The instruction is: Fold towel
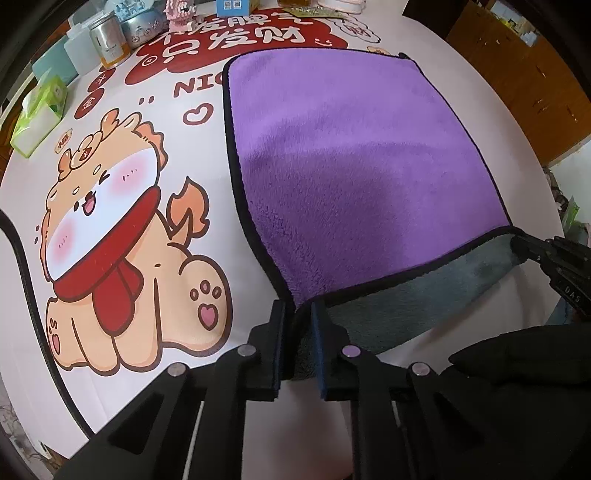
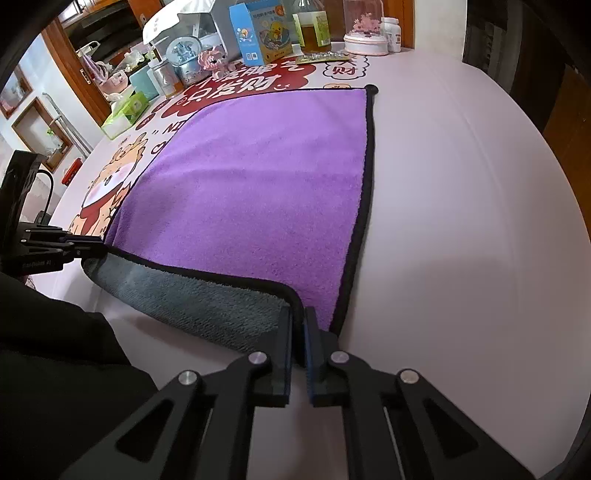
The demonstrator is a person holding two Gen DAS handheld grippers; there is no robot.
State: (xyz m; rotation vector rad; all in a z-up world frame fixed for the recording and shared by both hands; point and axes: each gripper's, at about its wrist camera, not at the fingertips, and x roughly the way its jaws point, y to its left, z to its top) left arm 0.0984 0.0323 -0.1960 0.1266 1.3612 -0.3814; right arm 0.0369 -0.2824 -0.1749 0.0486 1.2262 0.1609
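A purple towel (image 1: 340,155) with a black hem and a grey underside lies spread on the table; it also shows in the right wrist view (image 2: 251,184). My left gripper (image 1: 298,314) is shut on the towel's near left corner and holds it lifted, so the grey side (image 1: 406,295) shows. My right gripper (image 2: 298,317) is shut on the near right corner, also lifted. The right gripper shows in the left wrist view (image 1: 517,242), and the left gripper shows in the right wrist view (image 2: 103,247). The far edge of the towel lies flat.
The table cover (image 1: 129,229) bears a cartoon dog and red characters. Tins, a tissue box (image 1: 38,118), a blue carton (image 2: 258,33), a bottle (image 2: 314,29) and jars stand along the far edge. A black cable (image 1: 26,266) runs at the left.
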